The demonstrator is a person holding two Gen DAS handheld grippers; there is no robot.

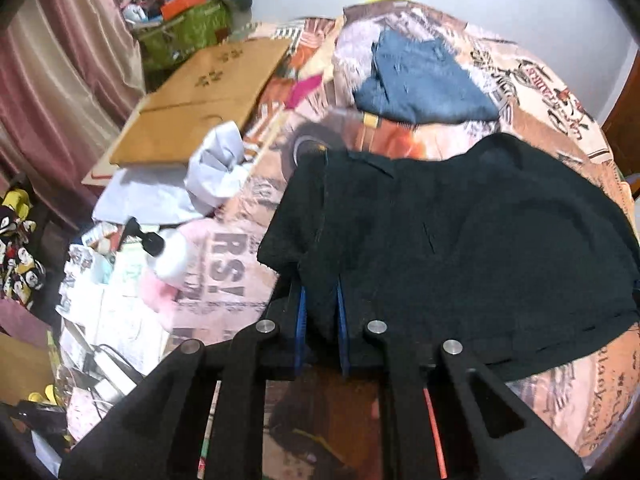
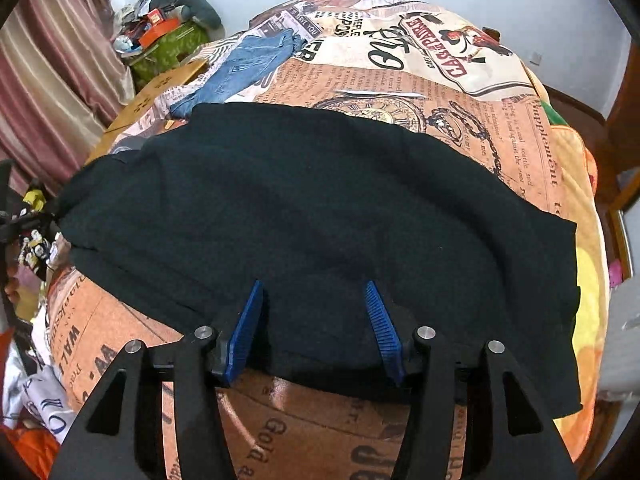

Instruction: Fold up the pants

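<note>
On "CARREFOURES"-print blanket (image 2: 440, 92): left gripper (image 1: 321, 300) clamped on black pants (image 1: 460, 240); right gripper (image 2: 316, 304) apart over pants.

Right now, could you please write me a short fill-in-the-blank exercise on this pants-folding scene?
1. The left hand-held gripper is shut on the ___ pants.
2. The right hand-held gripper is ___ over the pants' edge.
3. Beyond the pants lies a ___ garment.
4. The sheet is printed like a ___.

Missing: black; open; blue; newspaper
</note>
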